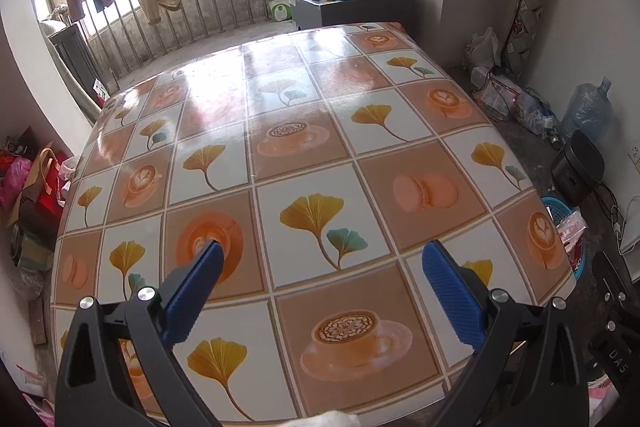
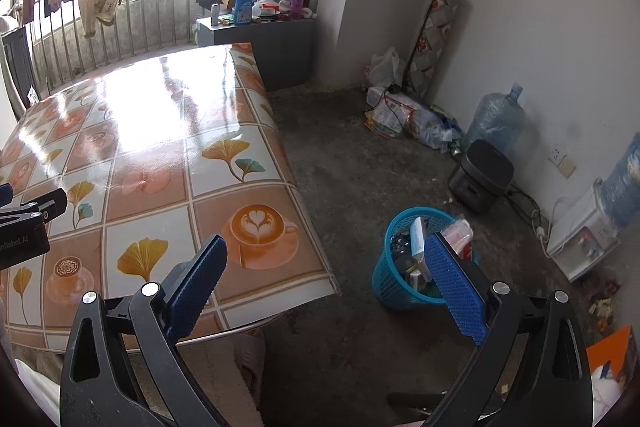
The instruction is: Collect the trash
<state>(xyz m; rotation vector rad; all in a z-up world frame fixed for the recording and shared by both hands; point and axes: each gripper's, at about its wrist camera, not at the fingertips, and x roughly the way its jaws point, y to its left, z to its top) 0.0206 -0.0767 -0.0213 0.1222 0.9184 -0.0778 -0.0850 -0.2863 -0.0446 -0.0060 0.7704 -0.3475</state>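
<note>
A blue mesh waste basket (image 2: pixel 390 291) stands on the floor right of the table and holds packets and wrappers; its rim (image 1: pixel 556 205) also peeks past the table's right edge in the left wrist view. My left gripper (image 1: pixel 322 253) hovers open over the patterned table (image 1: pixel 304 143), nothing between its blue pads. My right gripper (image 2: pixel 326 247) is open too, above the table's near right corner, with its right pad (image 2: pixel 452 279) in front of the basket. No loose trash shows on the tabletop. The left gripper's body (image 2: pixel 28 223) shows at the left edge of the right wrist view.
A black appliance (image 2: pixel 480 179), water jugs (image 2: pixel 496 119) and a white dispenser (image 2: pixel 580 239) line the right wall, with cables and bags of clutter (image 2: pixel 404 115) on the floor. A grey cabinet (image 2: pixel 260 39) with bottles stands behind the table. Bags pile on the floor at the left (image 1: pixel 28 187).
</note>
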